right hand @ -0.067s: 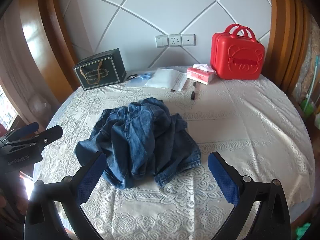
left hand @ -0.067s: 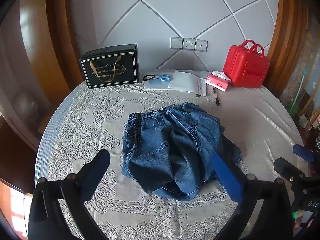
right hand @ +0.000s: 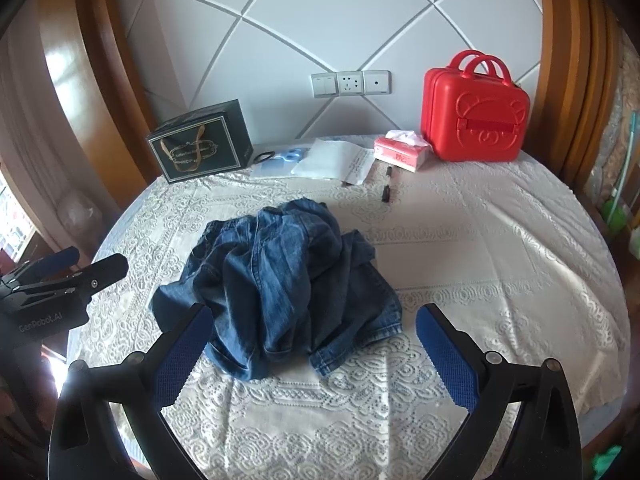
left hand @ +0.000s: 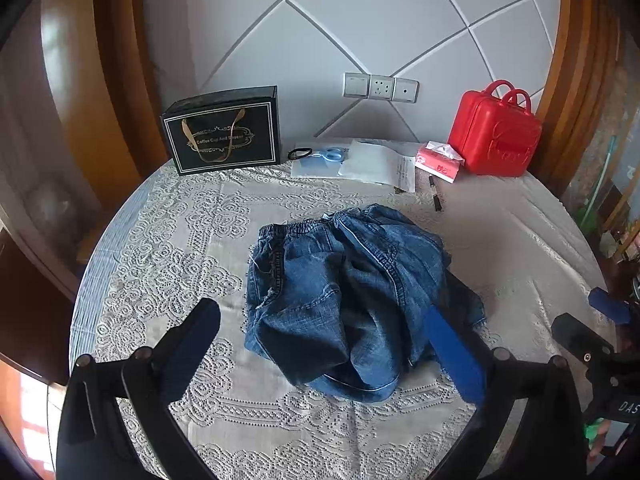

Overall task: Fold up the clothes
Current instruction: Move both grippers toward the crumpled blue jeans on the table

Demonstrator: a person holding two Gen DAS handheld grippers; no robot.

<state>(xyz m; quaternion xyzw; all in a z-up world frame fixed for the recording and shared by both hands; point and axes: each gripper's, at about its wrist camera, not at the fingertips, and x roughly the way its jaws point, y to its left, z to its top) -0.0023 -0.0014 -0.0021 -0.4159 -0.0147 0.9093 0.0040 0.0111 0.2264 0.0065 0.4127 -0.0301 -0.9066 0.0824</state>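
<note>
The denim garment (left hand: 344, 300) lies crumpled in a heap near the middle of the round table (left hand: 160, 240), on its lace cloth, with neither claw touching it. An elastic waistband (left hand: 296, 228) shows at the far left of the heap in the left wrist view, and hemmed edges (right hand: 352, 344) fall toward the near side in the right wrist view, so the long axis probably runs from far to near, though the bunching makes that uncertain. The left claw (left hand: 320, 344) is spread wide and holds nothing; the heap sits straight ahead of it and between the lines of its two fingers, with the right finger's blue pad (left hand: 452, 356) overlapping the cloth's near right edge in the picture. The right claw (right hand: 312, 352) is likewise spread wide and empty, and the heap lies ahead of it and a little to its left, its near hem between the fingertips. Both appear about equally near; the left one seems better placed for the waistband side, the right one for the hems. Well behind the garment, along the wall, stand a black gift bag (left hand: 224, 136), papers (left hand: 372, 160), a tissue pack (left hand: 438, 160) and a red case (left hand: 496, 136), clear of any spreading move.
</note>
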